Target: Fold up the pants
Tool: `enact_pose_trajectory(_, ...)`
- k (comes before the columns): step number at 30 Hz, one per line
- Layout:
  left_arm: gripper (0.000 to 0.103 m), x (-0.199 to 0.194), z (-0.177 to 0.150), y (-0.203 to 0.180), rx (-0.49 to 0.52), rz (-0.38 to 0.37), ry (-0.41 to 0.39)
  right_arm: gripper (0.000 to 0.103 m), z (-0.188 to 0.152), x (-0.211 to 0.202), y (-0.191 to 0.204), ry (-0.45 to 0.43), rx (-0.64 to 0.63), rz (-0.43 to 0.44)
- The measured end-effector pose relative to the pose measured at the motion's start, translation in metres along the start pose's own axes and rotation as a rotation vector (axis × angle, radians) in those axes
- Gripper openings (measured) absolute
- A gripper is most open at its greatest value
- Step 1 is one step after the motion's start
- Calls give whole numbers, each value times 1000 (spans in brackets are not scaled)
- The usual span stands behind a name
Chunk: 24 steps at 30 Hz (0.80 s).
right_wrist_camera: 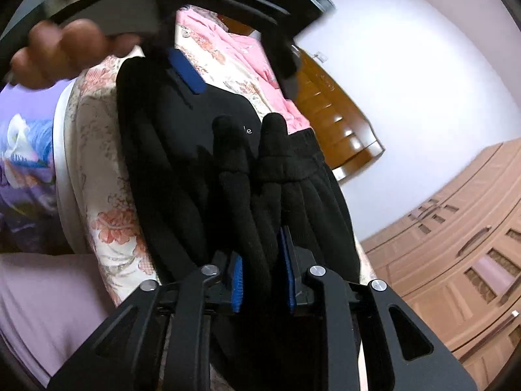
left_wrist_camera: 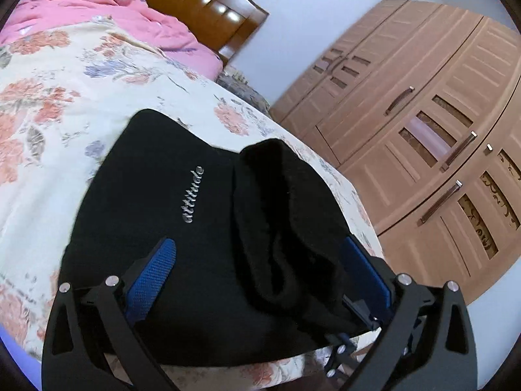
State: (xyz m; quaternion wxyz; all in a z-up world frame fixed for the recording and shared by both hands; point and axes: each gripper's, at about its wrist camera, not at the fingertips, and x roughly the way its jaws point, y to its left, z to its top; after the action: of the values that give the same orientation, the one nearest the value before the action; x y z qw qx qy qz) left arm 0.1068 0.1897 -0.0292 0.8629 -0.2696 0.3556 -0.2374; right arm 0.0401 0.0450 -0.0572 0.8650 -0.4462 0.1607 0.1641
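- The right gripper [right_wrist_camera: 264, 280] is clamped on bunched black fabric of the pants [right_wrist_camera: 202, 163]; its blue pads [right_wrist_camera: 236, 282] press in from both sides, with only the thick fold between them.
- Two rounded humps of that fold rise just beyond the right gripper's fingertips, and the gathered waistband [right_wrist_camera: 306, 159] lies just to their right in the right wrist view.
- The left gripper [left_wrist_camera: 260, 280] stands wide apart, its fingers [left_wrist_camera: 153, 280] spread over the pants [left_wrist_camera: 156, 208]. One blue pad rests against flat black cloth; the other sits beside a raised, rolled fold [left_wrist_camera: 286, 221] that partly covers it.
- I cannot tell whether the left gripper presses the cloth or only hangs over it.
- In the right wrist view the left gripper [right_wrist_camera: 187, 71] shows at the far end of the pants, with the person's hand [right_wrist_camera: 65, 52] on its handle.
- The pants lie on the bed [left_wrist_camera: 65, 123], near its edge facing the wardrobe, with silver lettering [left_wrist_camera: 194, 195] on the flat panel.
- A floral sheet [left_wrist_camera: 49, 163] covers the bed, with open sheet beyond the pants toward the headboard.
- A pink quilt [left_wrist_camera: 107, 9] is heaped at the head of the bed against the wooden headboard [left_wrist_camera: 202, 9].
- A wardrobe [left_wrist_camera: 423, 137] stands across a gap from the bed's edge.
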Motion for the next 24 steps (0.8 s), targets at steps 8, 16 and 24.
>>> enact_pose_trajectory(8,101,50,21,-24,28,13,223,53,-9,-13,-11,-59,92,94)
enact_pose_trajectory(16,88,97,22,-65,154,180,362,58,-60,-24,-71,-36,377,69)
enact_pose_trajectory(24,71,89,23,-55,149,216,349,67,-127,-49,-90,15,651,116)
